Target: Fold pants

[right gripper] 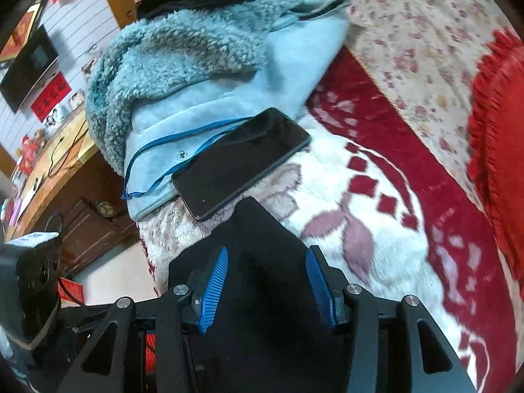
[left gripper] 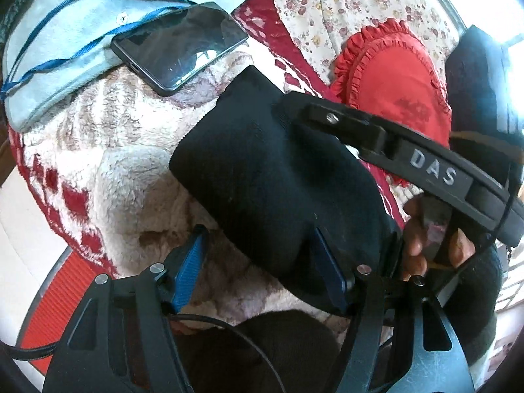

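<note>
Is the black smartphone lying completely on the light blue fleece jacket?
No, the black smartphone rests only partly on the light blue fleece jacket; its other end lies on the white and red plush blanket.

Black pants (left gripper: 262,163) lie bunched on the fleecy blanket (left gripper: 114,163). The left gripper (left gripper: 262,268) is spread wide, one blue finger possibly tucked under the cloth. The right gripper's arm (left gripper: 425,167) crosses above. A phone (left gripper: 180,47) rests on a pale-blue jacket (left gripper: 65,32).

Black pants (left gripper: 271,177) on a cream-and-red fleece blanket (left gripper: 108,170); pale-blue jacket (right gripper: 203,75), red heart pillow (left gripper: 393,82).
</note>
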`<state>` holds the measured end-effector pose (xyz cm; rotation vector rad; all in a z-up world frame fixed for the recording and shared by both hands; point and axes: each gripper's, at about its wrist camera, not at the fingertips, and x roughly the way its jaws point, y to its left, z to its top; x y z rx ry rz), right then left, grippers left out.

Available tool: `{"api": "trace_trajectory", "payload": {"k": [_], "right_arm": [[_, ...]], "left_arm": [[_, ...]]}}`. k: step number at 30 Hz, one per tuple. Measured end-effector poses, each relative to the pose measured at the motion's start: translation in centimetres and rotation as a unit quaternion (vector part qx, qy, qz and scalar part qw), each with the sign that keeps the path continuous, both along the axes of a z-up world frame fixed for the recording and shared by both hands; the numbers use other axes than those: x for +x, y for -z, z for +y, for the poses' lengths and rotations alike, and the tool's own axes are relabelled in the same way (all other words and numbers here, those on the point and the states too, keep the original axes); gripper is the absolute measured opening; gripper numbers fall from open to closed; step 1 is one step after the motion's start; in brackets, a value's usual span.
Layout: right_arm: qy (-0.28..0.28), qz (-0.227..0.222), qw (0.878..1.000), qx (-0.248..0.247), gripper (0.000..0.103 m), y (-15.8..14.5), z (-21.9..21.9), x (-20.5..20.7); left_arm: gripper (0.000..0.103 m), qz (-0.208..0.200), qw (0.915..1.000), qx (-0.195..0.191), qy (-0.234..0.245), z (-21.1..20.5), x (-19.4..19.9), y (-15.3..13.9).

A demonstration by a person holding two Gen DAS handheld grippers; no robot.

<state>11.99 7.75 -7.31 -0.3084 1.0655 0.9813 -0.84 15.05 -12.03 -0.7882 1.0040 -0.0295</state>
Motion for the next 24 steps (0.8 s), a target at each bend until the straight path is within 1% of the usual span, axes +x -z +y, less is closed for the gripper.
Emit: {"api": "trace_trajectory", "payload": {"k": [4,6,10,13,16,18,19,20,21,22,23,24], "right_arm": [[-0.021,-0.001,1.000,-0.009,0.048,1.1,1.5,0.5],[-0.032,-0.005,0.999,-0.015,0.049,1.5,1.9,0.7],[-0.045,0.001,0.999,-0.015,0.051,2.4,2.1,1.4],[-0.044,0.016,0.999,-0.006,0.051,3.1,2.1,2.0],[-0.035,0.030,0.999,0.014,0.051,3.6,1.9,2.5],[-0.027,0.041,0.998,0.028,0.047,3.8,1.7,2.6],[-0.022,0.044,0.998,0.033,0.042,3.9,1.5,2.5],[-0.020,0.045,0.998,0.037,0.038,3.9,1.3,2.4],[-0.018,0.044,0.998,0.040,0.036,3.7,1.2,2.3],[-0.017,0.042,0.998,0.042,0.032,3.5,1.0,2.1],[-0.016,0.040,0.998,0.045,0.028,3.2,0.9,2.0],[-0.012,0.036,0.998,0.053,0.026,2.7,0.6,1.9]], "left_arm": [[0.066,0.000,1.0000,-0.009,-0.002,0.0,0.6,0.5],[0.069,-0.005,0.9999,-0.010,-0.004,0.1,0.8,0.6],[0.081,-0.014,0.9996,-0.022,-0.011,0.0,0.9,0.6],[0.082,-0.016,0.9997,-0.013,-0.016,-0.3,1.2,0.5],[0.082,-0.016,0.9998,0.002,-0.015,-0.7,1.3,0.4],[0.069,-0.014,0.9996,0.012,-0.021,-0.6,1.2,0.4],[0.056,-0.014,0.9994,0.022,-0.022,-0.6,1.2,0.2],[0.046,-0.015,0.9994,0.025,-0.021,-0.5,1.1,0.2],[0.041,-0.018,0.9994,0.023,-0.019,-0.4,1.1,0.1],[0.034,-0.019,0.9995,0.020,-0.016,-0.4,1.1,0.0],[0.031,-0.020,0.9994,0.023,-0.016,-0.5,1.0,-0.2],[0.030,-0.023,0.9991,0.033,-0.014,-0.6,0.9,-0.5]]}}
